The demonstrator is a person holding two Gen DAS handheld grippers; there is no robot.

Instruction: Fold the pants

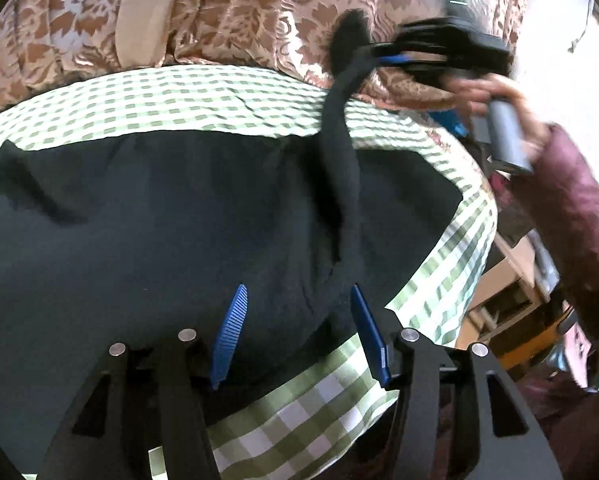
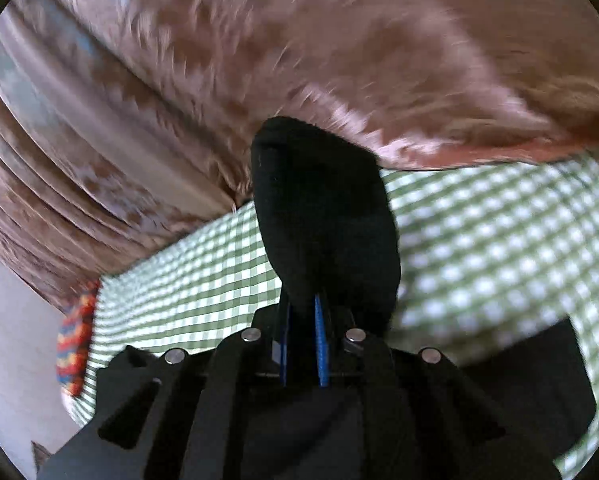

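Note:
Black pants [image 1: 159,220] lie spread on a green-and-white checked sheet [image 1: 203,92]. My left gripper [image 1: 297,288] hovers low over their near edge, open, with the cloth under its blue fingers [image 1: 231,332]. A strip of the pants rises from beside the right finger to my right gripper [image 1: 383,54], which holds it up at the far right. In the right wrist view that gripper [image 2: 303,304] is shut on a bunch of the black pants [image 2: 323,208], which drapes over and hides the fingertips. The view is blurred.
A brown floral blanket [image 1: 259,12] lies beyond the sheet, with a beige band [image 1: 147,12] across it. A person's hand and maroon sleeve [image 1: 571,200] hold the right gripper. Wooden shelves [image 1: 511,296] stand off the bed's right side. A colourful knitted piece [image 2: 75,340] sits at the sheet's left edge.

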